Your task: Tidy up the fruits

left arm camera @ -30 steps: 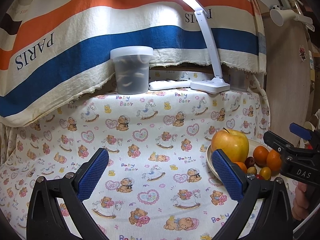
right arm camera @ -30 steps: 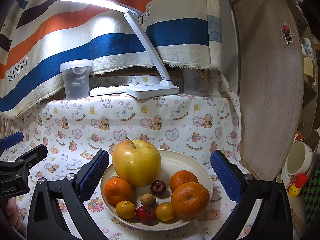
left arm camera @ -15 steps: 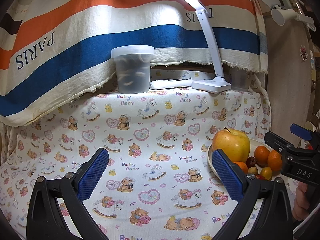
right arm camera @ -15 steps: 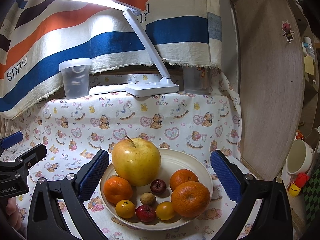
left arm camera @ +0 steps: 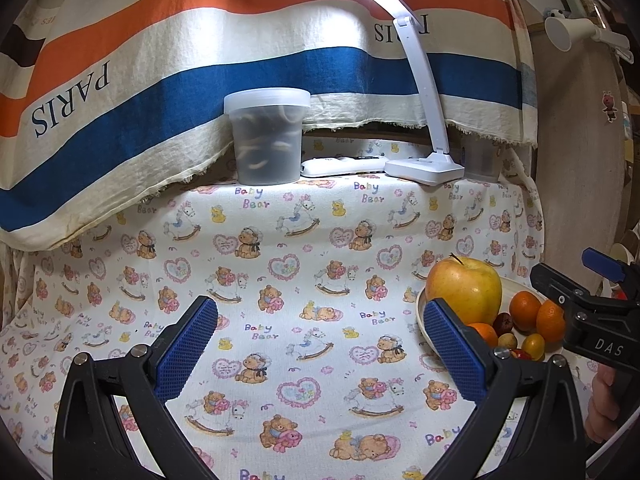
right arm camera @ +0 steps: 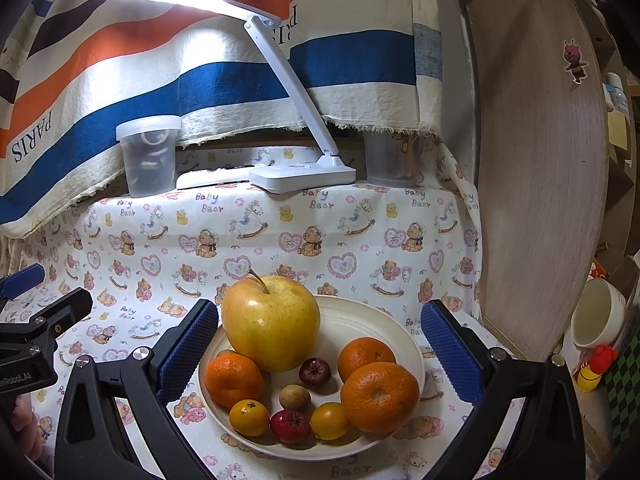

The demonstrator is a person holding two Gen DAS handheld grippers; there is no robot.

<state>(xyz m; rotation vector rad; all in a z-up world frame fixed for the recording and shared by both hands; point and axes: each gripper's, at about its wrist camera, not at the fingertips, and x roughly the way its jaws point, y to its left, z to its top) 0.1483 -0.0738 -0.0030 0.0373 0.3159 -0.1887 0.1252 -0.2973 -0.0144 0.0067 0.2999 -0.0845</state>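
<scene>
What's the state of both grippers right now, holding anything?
Left gripper: open, holding nothing, over bare cloth.
Right gripper: open, holding nothing, fingers either side of the plate of fruit.

I see a yellow apple [right arm camera: 271, 328], three mandarins [right arm camera: 379, 397] and small fruits [right arm camera: 315, 372] piled in the cream plate [right arm camera: 360, 320].

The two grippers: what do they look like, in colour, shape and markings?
Both grippers, left and right, have black angular frames with silver bolts and two blue textured finger pads. White lettering "DAS" marks the right one's side; partly cut-off white lettering marks the left one's. No sleeves are visible.
</scene>
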